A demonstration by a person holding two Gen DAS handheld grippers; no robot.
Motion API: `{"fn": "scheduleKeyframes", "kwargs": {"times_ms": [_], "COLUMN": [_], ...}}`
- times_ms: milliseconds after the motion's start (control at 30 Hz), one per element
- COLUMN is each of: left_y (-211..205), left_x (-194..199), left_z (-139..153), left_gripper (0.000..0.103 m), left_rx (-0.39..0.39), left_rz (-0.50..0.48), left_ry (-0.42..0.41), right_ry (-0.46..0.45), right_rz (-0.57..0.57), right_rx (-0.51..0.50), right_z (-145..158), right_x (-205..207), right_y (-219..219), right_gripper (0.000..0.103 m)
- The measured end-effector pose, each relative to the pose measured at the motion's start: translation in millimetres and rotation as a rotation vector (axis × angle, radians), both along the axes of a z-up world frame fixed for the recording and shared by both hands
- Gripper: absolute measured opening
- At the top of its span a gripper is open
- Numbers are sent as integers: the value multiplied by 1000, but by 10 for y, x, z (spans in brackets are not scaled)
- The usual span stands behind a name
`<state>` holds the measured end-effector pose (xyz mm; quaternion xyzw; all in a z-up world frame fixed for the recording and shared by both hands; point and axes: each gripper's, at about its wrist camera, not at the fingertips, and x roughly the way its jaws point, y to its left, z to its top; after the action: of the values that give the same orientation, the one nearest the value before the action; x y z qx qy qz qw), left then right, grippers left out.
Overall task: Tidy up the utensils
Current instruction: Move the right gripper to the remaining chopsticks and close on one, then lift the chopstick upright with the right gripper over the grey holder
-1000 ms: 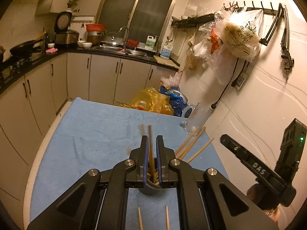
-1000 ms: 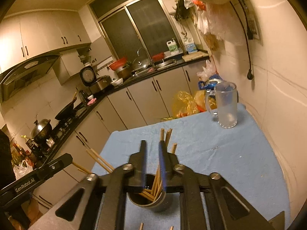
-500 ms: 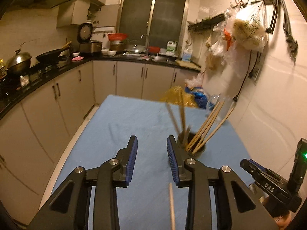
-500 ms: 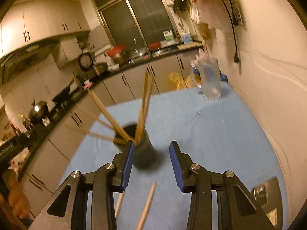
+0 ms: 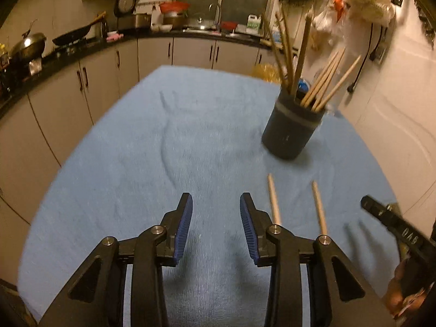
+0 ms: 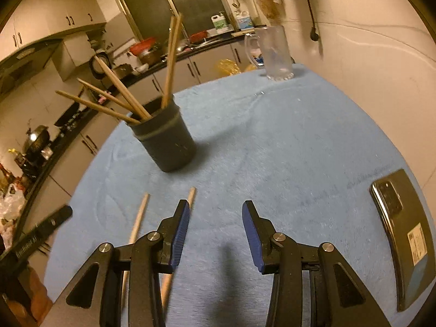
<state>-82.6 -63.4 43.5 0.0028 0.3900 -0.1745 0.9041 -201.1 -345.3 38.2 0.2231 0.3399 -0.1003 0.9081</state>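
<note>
A dark round holder stands upright on the blue cloth with several wooden chopsticks sticking out of it. It also shows in the right wrist view. Two loose chopsticks lie flat on the cloth in front of the holder, seen in the right wrist view too. My left gripper is open and empty, to the left of the loose pair. My right gripper is open and empty, to the right of the loose pair.
A glass mug stands at the far end of the table by the wall. A phone lies at the right edge. Kitchen cabinets and a counter run along the left and back. Bags hang on the right wall.
Both grippers were shut at the holder a second ago. They have opened and drawn back toward me, so the holder stands free farther ahead and the two loose chopsticks show.
</note>
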Motion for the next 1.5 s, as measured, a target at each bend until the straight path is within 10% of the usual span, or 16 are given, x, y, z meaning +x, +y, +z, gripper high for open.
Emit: {"fn": "scheduleKeyframes", "kwargs": {"times_ms": [1067,1200,1500], "left_y": [5,-10,-142], "left_x": [126,136,202], "left_z": [-273,-277,-293], "left_gripper": [38,38,39], "left_rx": [-21,-17,-40], "left_rz": [-38,-37,-131], "left_ry": [18,24,150], "right_ry": [218,295,311], "right_rz": [161,181,193], "right_rx": [-20,-89,28], "right_z": [-237,-223,-187], "right_x": [624,746,657], "right_y": [485,487,38], "right_gripper": [44,11,7]}}
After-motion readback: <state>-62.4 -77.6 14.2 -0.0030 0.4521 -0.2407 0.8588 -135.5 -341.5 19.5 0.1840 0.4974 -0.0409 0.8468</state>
